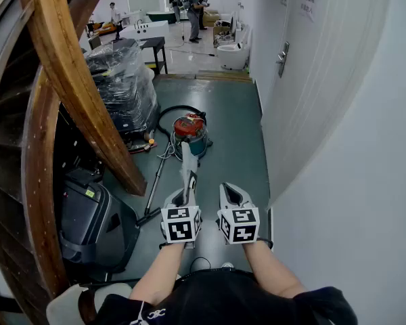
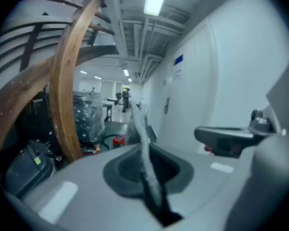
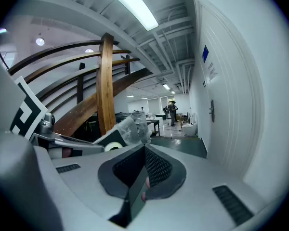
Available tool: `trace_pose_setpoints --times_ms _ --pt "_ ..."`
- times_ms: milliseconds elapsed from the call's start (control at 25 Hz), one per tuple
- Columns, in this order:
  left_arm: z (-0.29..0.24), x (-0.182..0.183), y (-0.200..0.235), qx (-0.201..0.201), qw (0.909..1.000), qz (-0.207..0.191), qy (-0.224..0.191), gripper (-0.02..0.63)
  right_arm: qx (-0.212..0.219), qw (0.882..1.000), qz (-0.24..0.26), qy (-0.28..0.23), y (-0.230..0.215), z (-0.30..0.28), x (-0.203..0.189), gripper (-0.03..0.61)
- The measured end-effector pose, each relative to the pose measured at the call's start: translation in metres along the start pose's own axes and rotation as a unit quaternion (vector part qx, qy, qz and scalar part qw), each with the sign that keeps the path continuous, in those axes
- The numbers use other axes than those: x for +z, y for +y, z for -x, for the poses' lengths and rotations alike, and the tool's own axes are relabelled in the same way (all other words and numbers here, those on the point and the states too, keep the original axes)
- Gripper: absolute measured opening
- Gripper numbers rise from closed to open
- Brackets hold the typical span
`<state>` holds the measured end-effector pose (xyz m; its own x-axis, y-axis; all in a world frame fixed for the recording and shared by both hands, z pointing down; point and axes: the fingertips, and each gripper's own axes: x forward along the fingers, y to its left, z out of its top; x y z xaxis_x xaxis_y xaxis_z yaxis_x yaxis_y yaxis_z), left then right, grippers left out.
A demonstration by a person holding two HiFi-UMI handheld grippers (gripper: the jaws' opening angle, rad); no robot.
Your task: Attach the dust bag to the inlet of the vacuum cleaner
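A curved wooden staircase stringer point(image 1: 68, 80) is seen across the left side, and a white wall point(image 1: 338, 147) along the right. A plastic-wrapped machine point(image 1: 125, 87) is parked beyond the stringer, and a black machine point(image 1: 84, 219) is set beneath it. The red-topped vacuum cleaner point(image 1: 190, 133) is stood on the grey floor point(image 1: 237, 127) ahead, well apart from both grippers. The dust bag point(image 1: 188, 164) is held upright, clamped edge-on in the left gripper point(image 1: 185, 196). The right gripper point(image 1: 231, 193), just beside it, is clenched on nothing.
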<state>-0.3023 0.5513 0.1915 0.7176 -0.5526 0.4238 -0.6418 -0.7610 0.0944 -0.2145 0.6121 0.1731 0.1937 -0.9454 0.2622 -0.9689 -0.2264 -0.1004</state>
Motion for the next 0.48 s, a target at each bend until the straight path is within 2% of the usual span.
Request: trace_pose_setpoints --times_ms 480 --pt "-0.034 0.005 -0.017 0.004 0.9999 -0.007 0.008 0.025 0.012 1.0 -0.015 -0.005 -0.031 -0.018 -0.001 -0.002"
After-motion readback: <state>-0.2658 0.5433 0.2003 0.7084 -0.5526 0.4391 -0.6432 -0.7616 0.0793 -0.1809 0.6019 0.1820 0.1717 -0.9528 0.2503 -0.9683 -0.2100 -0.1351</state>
